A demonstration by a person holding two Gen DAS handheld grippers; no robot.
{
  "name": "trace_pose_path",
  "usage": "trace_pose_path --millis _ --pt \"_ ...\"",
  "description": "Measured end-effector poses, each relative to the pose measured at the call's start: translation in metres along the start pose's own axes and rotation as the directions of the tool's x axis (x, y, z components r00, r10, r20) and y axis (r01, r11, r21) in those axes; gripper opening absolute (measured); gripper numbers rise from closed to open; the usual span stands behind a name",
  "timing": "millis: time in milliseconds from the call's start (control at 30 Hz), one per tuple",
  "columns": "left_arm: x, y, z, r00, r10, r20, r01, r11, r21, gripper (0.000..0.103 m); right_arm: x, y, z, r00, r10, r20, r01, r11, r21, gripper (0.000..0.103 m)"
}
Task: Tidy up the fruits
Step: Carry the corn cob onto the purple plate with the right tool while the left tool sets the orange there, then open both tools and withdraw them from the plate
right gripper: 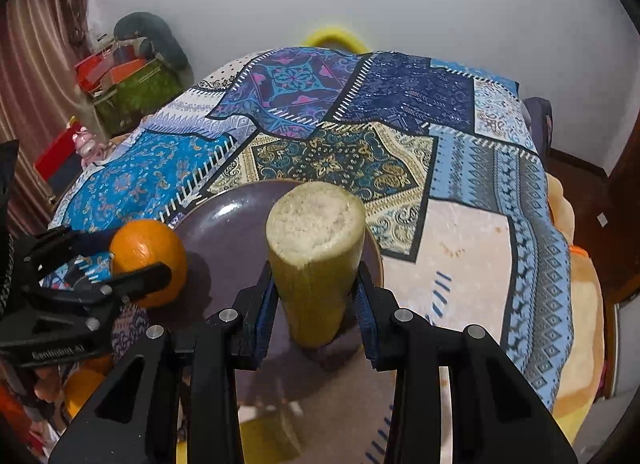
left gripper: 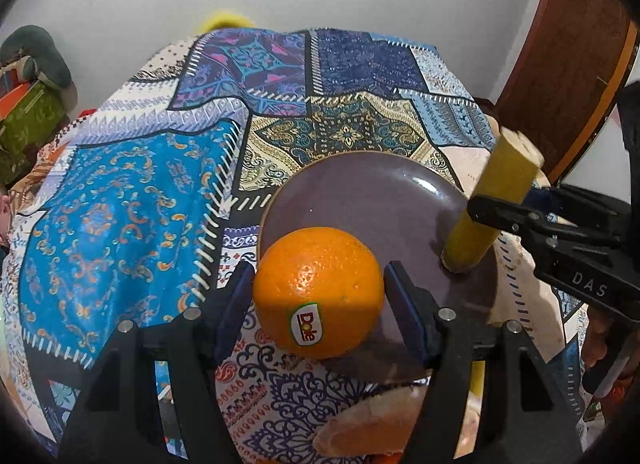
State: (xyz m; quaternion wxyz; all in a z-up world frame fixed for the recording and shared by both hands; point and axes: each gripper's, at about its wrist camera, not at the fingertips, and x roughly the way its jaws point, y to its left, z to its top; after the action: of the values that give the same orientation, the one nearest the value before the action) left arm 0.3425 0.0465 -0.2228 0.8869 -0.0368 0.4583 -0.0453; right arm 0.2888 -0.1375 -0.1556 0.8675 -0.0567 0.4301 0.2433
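Your left tongs (left gripper: 320,296) gripped an orange (left gripper: 318,292) between their blue pads, the fruit's sticker facing the camera. The orange sat at the plate's seven o'clock edge; whether it touched the plate, the views did not show. Your right tongs (right gripper: 316,296) were clamped on a yellow-green cut stalk (right gripper: 316,264), standing nearly upright with its pale cut end on top and its lower end at the plate's four o'clock side. The dark purple plate (left gripper: 372,200) rested on a patchwork cloth (left gripper: 132,200) covering the tabletop, with a white wall (right gripper: 460,4) beyond.
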Motion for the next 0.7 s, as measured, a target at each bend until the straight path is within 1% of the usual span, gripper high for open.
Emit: trace_pose_path --millis 333,467,600,700 --pt "0.017 0.001 0.009 0.999 -0.024 -0.041 0.024 1.0 -0.004 0.067 0.023 0.006 0.019 0.999 -0.023 -0.024 0.022 0.999 -0.029 0.033" --pt "0.019 0.003 0.012 0.999 -0.017 -0.033 0.017 1.0 -0.007 0.068 0.039 0.0 0.017 0.997 0.02 -0.073 -0.018 0.999 0.034 0.033" --pt "0.02 0.007 0.013 1.0 -0.008 -0.024 0.008 1.0 -0.013 0.077 0.051 -0.002 0.008 0.994 0.023 -0.104 -0.018 0.998 0.055 0.033" --pt "0.02 0.01 0.013 1.0 -0.012 -0.027 0.011 1.0 -0.025 0.08 0.055 0.0 0.006 0.993 0.019 -0.12 -0.014 0.999 0.043 0.033"
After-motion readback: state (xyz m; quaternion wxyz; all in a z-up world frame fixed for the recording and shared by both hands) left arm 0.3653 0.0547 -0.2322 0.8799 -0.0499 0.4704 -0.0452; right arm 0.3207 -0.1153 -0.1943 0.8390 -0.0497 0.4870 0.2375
